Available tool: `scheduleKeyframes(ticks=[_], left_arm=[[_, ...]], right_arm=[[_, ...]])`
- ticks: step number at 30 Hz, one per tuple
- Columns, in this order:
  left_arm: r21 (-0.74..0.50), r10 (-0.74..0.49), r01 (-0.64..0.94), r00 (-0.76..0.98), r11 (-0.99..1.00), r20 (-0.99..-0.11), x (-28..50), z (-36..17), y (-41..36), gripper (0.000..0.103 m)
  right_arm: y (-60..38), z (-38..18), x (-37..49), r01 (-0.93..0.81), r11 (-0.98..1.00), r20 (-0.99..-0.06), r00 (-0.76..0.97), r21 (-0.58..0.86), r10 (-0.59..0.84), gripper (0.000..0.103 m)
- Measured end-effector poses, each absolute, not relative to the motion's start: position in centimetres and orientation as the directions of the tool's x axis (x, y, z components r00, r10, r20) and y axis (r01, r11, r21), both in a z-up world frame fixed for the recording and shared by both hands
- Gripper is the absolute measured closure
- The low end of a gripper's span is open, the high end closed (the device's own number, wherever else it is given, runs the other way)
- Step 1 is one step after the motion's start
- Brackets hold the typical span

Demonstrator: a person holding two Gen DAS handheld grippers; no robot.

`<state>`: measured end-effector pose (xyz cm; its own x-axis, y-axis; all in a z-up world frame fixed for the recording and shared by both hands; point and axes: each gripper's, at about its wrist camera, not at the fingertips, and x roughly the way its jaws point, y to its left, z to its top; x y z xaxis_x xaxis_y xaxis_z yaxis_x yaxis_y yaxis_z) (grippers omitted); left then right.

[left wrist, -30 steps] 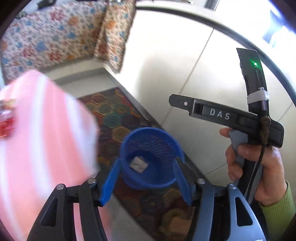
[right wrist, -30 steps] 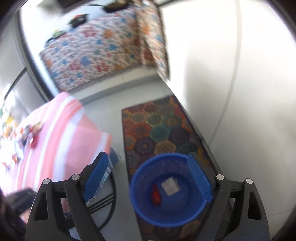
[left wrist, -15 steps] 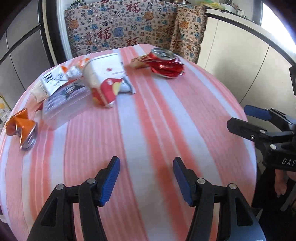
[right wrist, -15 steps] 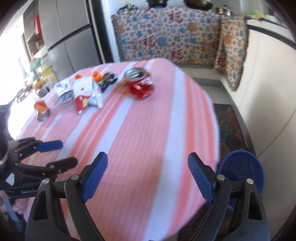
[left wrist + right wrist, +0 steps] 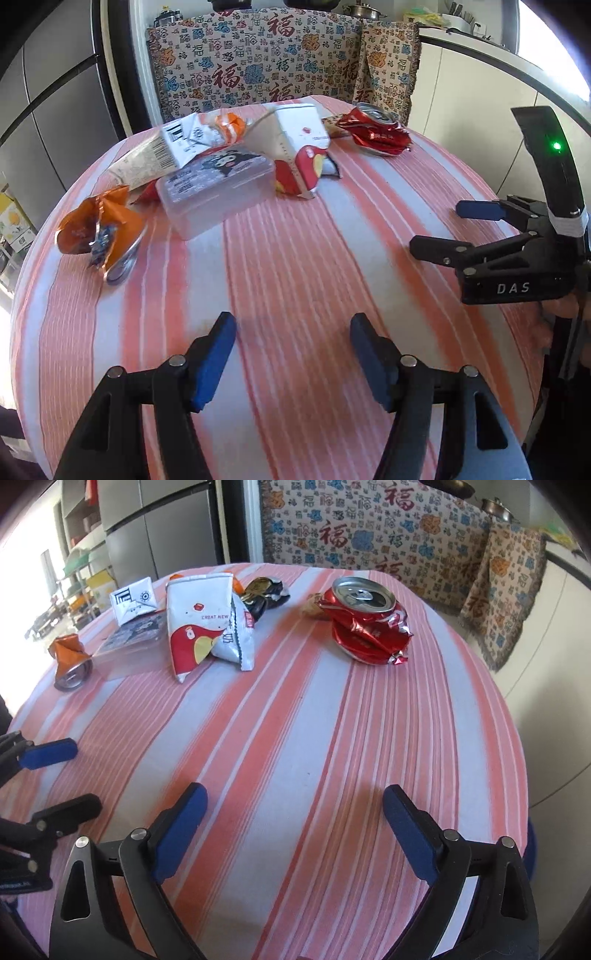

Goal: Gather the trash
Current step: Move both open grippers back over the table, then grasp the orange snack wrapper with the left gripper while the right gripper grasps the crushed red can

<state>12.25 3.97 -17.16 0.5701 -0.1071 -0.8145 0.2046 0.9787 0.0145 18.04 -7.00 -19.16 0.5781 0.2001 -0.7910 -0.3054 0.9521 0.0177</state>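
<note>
Both tools hang over the near, bare part of a round table covered by a pink-and-white striped cloth (image 5: pixel 295 266), and neither touches any litter. The left gripper (image 5: pixel 291 354) has its blue-padded jaws spread apart with only cloth between them. The right gripper (image 5: pixel 295 830) likewise stands wide apart over bare cloth; in the left wrist view it appears at the table's right edge (image 5: pixel 476 225), jaws parted, held in a hand that is mostly hidden behind the tool body. All the trash lies on the far half of the table, well apart from both tools. A crushed red can (image 5: pixel 365 624) sits toward the far right of the table, opening upward, with a small brownish scrap just beside it on its left. A white-and-red snack packet (image 5: pixel 192 616) lies near the far middle of the table, overlapping a smaller white wrapper (image 5: pixel 236 642). Beyond these lies a dark crumpled wrapper (image 5: pixel 264 590). To the left of the snack packet sits a clear plastic box (image 5: pixel 216 192) with a cartoon print on its lid, and a white barcoded packet (image 5: pixel 155 155) rests against its far side. A crushed orange can (image 5: pixel 101 236) lies at the table's left edge, apart from the box. A patterned fabric cover (image 5: pixel 258 59) hangs behind the table.
</note>
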Motion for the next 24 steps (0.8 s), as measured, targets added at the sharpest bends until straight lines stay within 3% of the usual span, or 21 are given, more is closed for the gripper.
scheduleKeyframes(ticks=[10, 13, 16, 24], left_arm=[[0.018, -0.01, 0.042, 0.598, 0.999, -0.802, 12.8, -16.8, 14.3, 0.025], [0.01, -0.046, 0.088, 0.603, 0.996, -0.796, 14.6, -16.8, 16.1, 0.024], [0.071, -0.035, 0.153, 0.6, 0.986, -0.799, 16.4, -17.0, 16.7, 0.01], [0.072, -0.072, 0.213, 0.599, 0.974, -0.797, 20.1, -16.8, 18.0, 0.009]], right_arm=[[-6.9, -19.1, 18.6, -0.291, 0.957, -0.789, 0.587, 0.006, 0.183, 0.001], [-6.9, -19.1, 18.6, -0.291, 0.957, -0.789, 0.587, 0.006, 0.183, 0.001], [-7.0, -19.1, 18.6, -0.29, 0.957, -0.788, 0.588, 0.006, 0.183, 0.001], [-6.9, -19.1, 18.7, -0.289, 0.957, -0.787, 0.589, 0.004, 0.181, 0.001]])
